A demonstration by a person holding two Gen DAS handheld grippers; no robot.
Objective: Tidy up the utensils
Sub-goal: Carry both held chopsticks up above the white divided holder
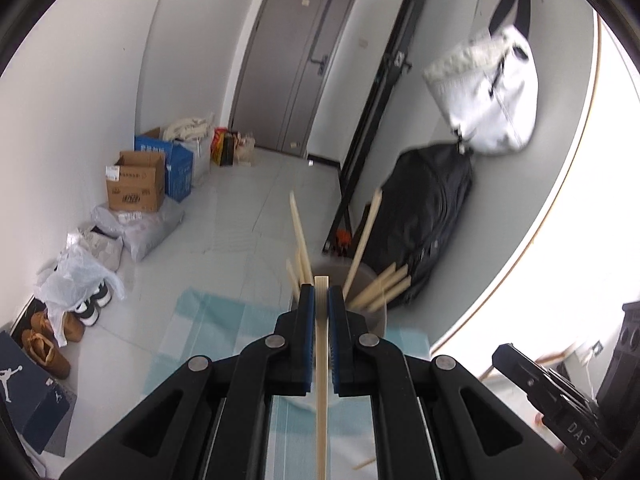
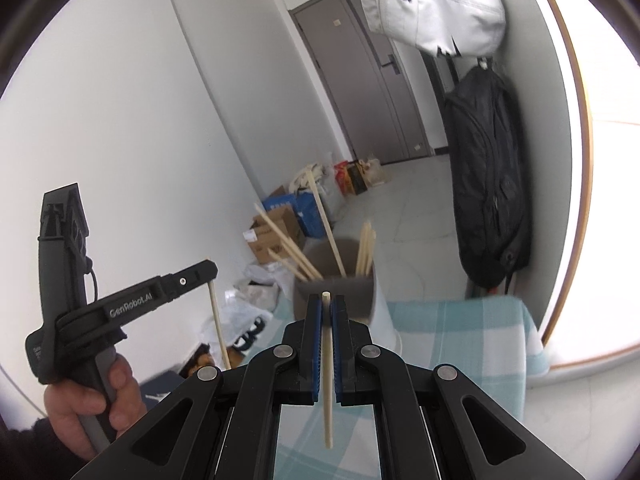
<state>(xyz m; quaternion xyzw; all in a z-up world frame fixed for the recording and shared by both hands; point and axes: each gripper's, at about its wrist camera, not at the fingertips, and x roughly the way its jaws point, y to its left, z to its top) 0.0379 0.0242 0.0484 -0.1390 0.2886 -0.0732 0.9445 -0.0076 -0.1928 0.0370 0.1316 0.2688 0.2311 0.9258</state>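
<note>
My left gripper [image 1: 321,292] is shut on a pale wooden chopstick [image 1: 321,380] that runs back between its blue pads, just short of a grey holder cup [image 1: 370,276] with several chopsticks [image 1: 300,232] standing in it. My right gripper [image 2: 326,304] is shut on another chopstick [image 2: 327,380], held upright close in front of the same grey cup [image 2: 340,292]. The left gripper also shows in the right wrist view [image 2: 210,268], at the left, with its chopstick [image 2: 218,320] hanging down from it.
The cup stands on a small table with a blue-and-white checked cloth [image 2: 460,328]. A black backpack [image 2: 488,184] and a white bag [image 2: 432,4] hang on the wall behind. Cardboard boxes [image 1: 136,180], bags and shoes [image 1: 48,348] line the floor at the left wall.
</note>
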